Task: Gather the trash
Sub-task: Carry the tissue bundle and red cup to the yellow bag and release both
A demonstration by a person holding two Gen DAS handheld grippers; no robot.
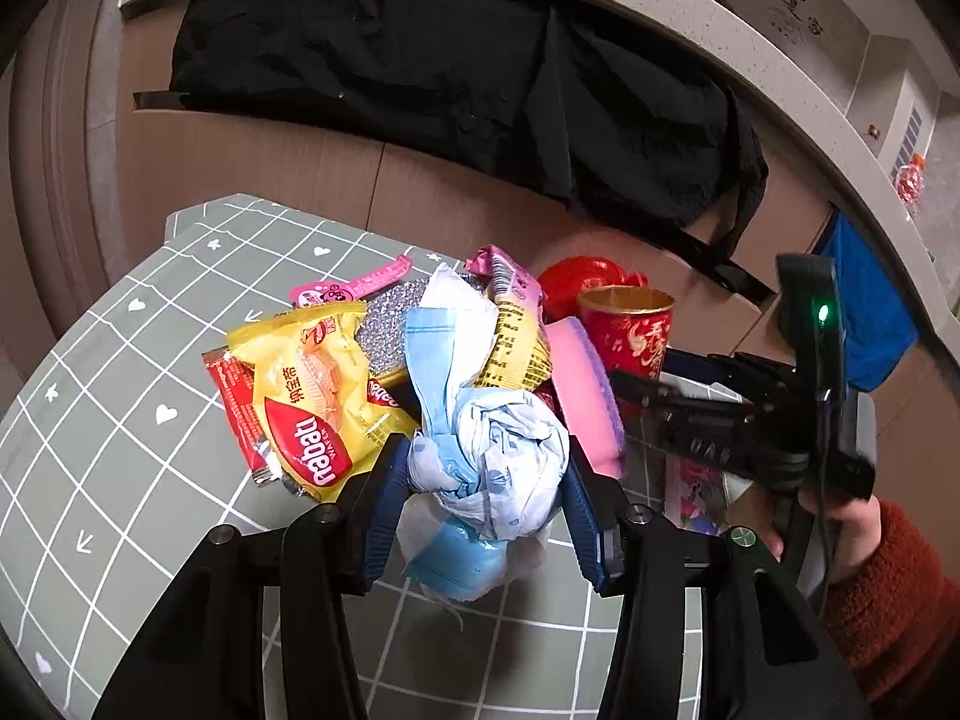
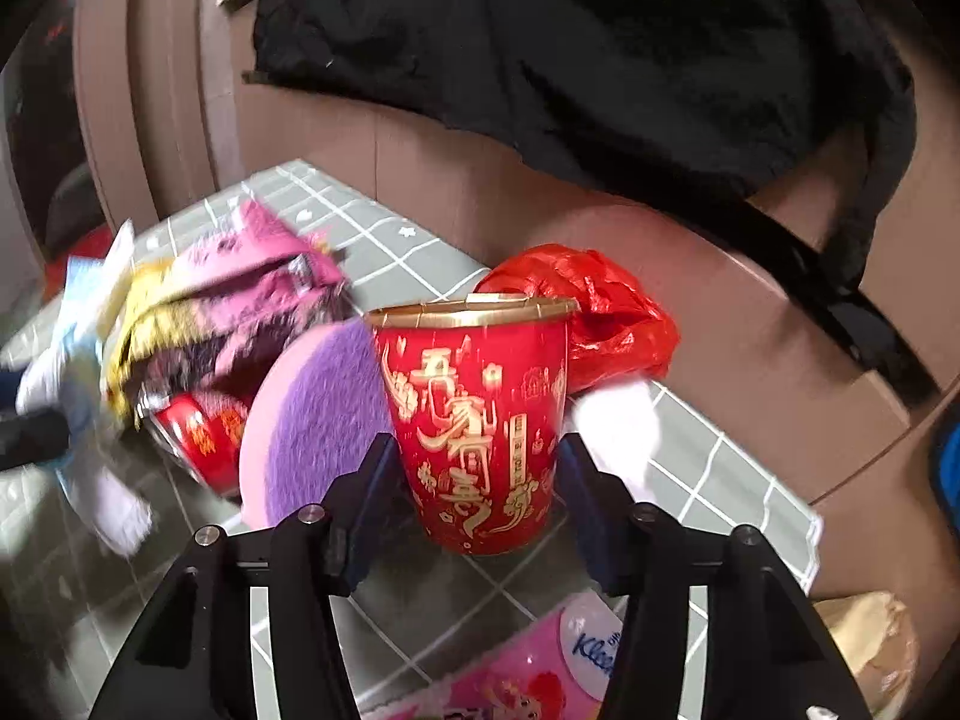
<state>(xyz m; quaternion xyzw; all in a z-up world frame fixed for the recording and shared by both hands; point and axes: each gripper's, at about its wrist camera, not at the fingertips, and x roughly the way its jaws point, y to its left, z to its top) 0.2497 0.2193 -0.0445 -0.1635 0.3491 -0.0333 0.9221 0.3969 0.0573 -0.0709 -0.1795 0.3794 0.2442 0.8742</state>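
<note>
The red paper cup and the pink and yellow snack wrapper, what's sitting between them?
A pink and purple sponge, leaning beside the red paper cup; the wrapper lies beyond. Right wrist view.

A crumpled white-and-blue wad of tissue (image 1: 489, 456) sits at the near edge of the litter heap; behind it lie a yellow wafer wrapper (image 1: 312, 384) and a pink-yellow packet (image 1: 516, 318), and beside them a red paper cup (image 2: 480, 420) with gold lettering stands upright against a red plastic bag (image 2: 606, 312)

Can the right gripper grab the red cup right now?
Probably yes. The red cup stands upright between the right gripper's open jaws, nothing in front of it; the purple sponge only crowds its side.
</note>
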